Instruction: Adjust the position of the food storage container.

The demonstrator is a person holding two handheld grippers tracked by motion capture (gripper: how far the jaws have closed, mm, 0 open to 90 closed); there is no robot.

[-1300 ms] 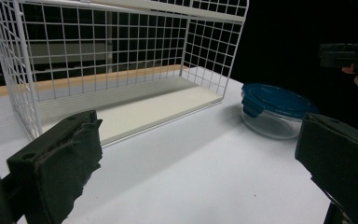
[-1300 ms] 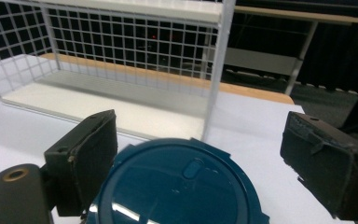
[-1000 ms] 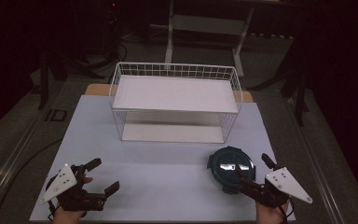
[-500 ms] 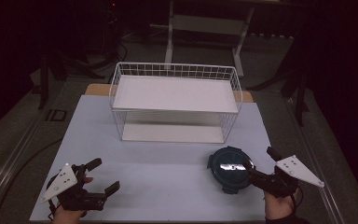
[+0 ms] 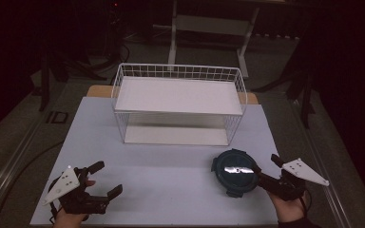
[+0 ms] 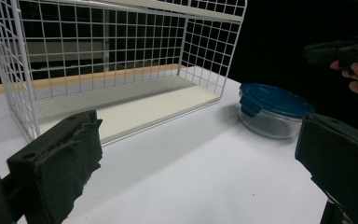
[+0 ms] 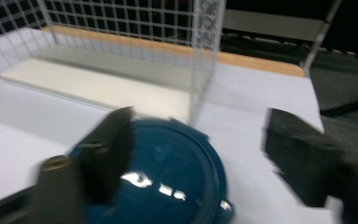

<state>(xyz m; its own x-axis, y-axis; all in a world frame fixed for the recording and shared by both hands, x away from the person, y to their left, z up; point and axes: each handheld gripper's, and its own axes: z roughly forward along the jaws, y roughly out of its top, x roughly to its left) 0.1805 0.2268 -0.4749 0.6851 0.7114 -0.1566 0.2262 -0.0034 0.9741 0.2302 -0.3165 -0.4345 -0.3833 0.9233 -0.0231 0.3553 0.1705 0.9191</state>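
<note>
Now the right gripper [image 5: 259, 175], jaws apart and just closing, straddles the blue-lidded container [image 5: 235, 173]. Clear bowl, likely heavy, slippery, breakable: grip the lid's rim. Left gripper [image 5: 105, 179] rests open.

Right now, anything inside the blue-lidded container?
The glass wall of the container looks clear and empty in the left gripper view. The blue lid is shut, so it hides the middle and floor from above.
</note>
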